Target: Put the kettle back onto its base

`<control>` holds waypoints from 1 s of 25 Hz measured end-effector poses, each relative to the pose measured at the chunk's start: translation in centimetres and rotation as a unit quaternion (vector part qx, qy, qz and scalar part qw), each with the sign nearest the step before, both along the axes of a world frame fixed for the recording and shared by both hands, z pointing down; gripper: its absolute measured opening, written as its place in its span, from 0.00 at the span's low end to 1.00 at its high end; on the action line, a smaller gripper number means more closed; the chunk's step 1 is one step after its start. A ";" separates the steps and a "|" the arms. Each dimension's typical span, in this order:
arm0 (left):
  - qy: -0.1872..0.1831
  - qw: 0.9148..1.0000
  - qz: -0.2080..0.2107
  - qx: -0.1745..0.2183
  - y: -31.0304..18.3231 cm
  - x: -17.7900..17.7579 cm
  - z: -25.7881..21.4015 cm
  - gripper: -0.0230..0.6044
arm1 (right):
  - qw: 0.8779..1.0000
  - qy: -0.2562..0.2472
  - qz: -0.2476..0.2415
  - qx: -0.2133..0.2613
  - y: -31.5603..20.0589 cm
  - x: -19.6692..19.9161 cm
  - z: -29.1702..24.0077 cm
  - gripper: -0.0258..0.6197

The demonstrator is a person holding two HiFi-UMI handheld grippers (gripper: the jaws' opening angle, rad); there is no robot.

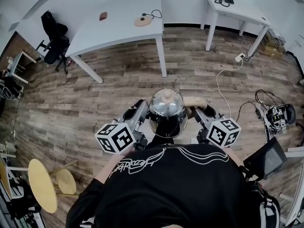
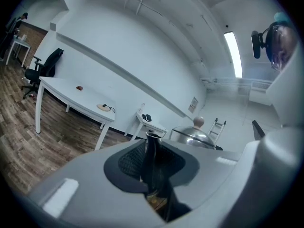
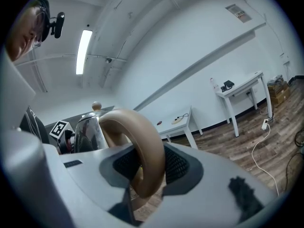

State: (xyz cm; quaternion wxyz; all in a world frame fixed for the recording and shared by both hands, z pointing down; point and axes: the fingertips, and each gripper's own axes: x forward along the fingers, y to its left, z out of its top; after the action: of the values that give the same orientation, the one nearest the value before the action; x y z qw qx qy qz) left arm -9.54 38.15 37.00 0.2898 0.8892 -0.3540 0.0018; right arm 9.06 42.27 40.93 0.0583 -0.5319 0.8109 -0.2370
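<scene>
The kettle (image 1: 166, 109), a shiny metal one with a domed lid and a round knob on top, is held off the ground in front of the person's chest, between the two grippers and above the wooden floor (image 1: 114, 84); the left gripper (image 1: 144, 112) comes at it from the person's left, and in the left gripper view its jaws are pinched on a dark, narrow upright part of the kettle's side, with the lid and knob showing just beyond; the right gripper (image 1: 198, 111) comes from the other side, and in the right gripper view its jaws are closed on the thick tan handle (image 3: 142, 156), a ring that stands upright between the pads; both grippers point only slightly downward and the kettle sits roughly upright; the base (image 1: 141, 21), a round tan disc with a black cord, lies on the long white table (image 1: 118, 32) at the far side of the room, well apart from the kettle; a small brown thing (image 1: 103, 16) lies on the same table, near the base; a black office chair (image 1: 53, 44) stands by the table's left end; a second white table (image 1: 237, 11) stands to the right; a white cable (image 1: 222, 82) trails across the floor.
</scene>
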 end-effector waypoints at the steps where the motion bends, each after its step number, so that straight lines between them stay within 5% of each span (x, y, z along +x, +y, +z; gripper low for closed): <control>1: 0.000 1.000 0.004 -0.001 -1.0 0.4 0.1 0.14 | 1.000 0.002 0.004 -0.001 -0.8 0.4 0.1 0.24; 9: 0.008 0.999 0.029 -0.027 -10.8 3.0 3.0 0.14 | 0.999 0.007 0.030 -0.017 -9.9 2.9 2.5 0.24; 25: 0.009 0.999 0.023 -0.029 -42.7 2.7 2.4 0.14 | 1.000 0.014 0.011 -0.023 -41.4 2.4 1.7 0.24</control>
State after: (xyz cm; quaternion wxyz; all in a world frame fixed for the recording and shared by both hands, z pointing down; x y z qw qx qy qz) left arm -6.86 -4.52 39.40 0.3181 0.8884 -0.3307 0.0109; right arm 11.43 0.84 42.62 0.0371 -0.5458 0.7998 -0.2470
